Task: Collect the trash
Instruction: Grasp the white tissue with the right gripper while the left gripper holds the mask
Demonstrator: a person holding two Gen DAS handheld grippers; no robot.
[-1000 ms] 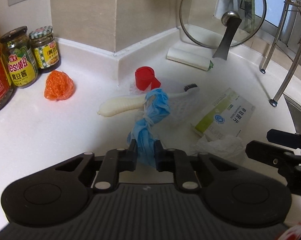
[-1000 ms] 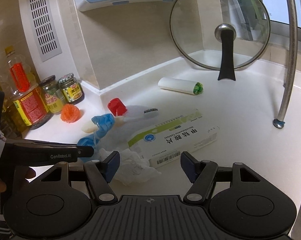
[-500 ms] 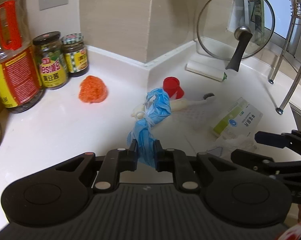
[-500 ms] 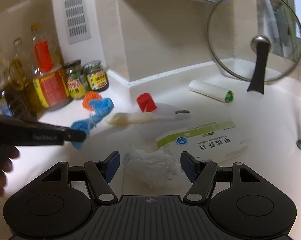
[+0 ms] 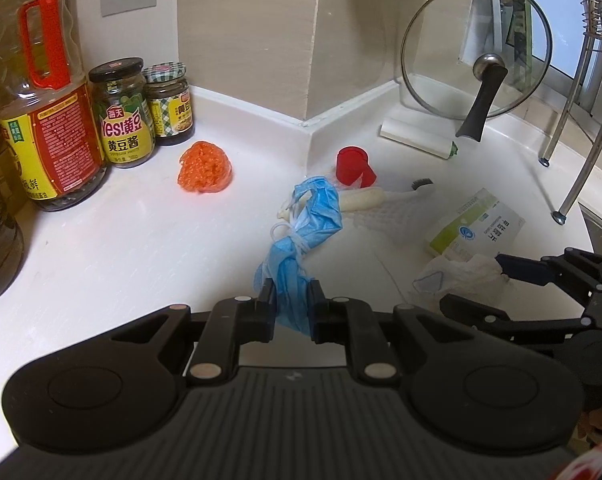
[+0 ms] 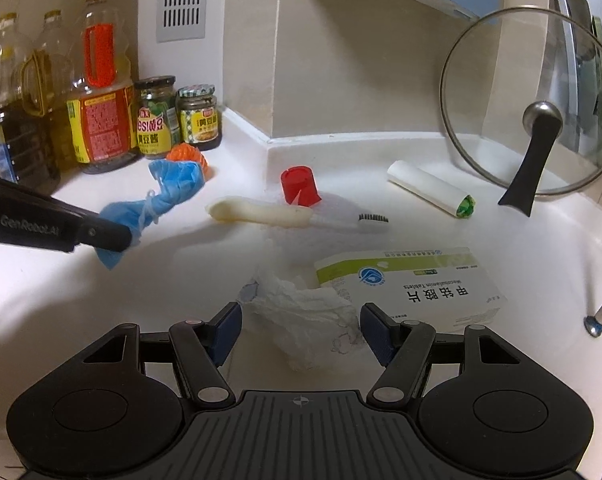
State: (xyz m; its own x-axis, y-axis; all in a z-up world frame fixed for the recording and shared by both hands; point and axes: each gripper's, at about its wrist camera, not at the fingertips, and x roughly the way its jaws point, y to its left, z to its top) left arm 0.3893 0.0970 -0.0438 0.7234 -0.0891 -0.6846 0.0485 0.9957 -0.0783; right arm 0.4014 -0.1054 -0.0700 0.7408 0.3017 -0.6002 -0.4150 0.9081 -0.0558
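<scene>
Our left gripper [image 5: 291, 308] is clamped tight on the crumpled blue face mask [image 5: 301, 240], holding it above the white counter [image 5: 121, 248]. Our right gripper [image 6: 301, 332] has its jaws closing around the crumpled white tissue [image 6: 309, 312], which lies between them on the counter, touching the medicine box [image 6: 417, 284]. Beyond sit a brush [image 6: 285, 214], red cap [image 6: 299, 186] and orange net ball [image 5: 205, 168].

The white bench [image 6: 381, 160] carries bottles and jars [image 6: 155, 116] at upper left, a red cap [image 6: 300, 185] mid-frame, a crumpled tissue [image 6: 305, 312] and a medicine box [image 6: 413, 284] lower right.
</scene>
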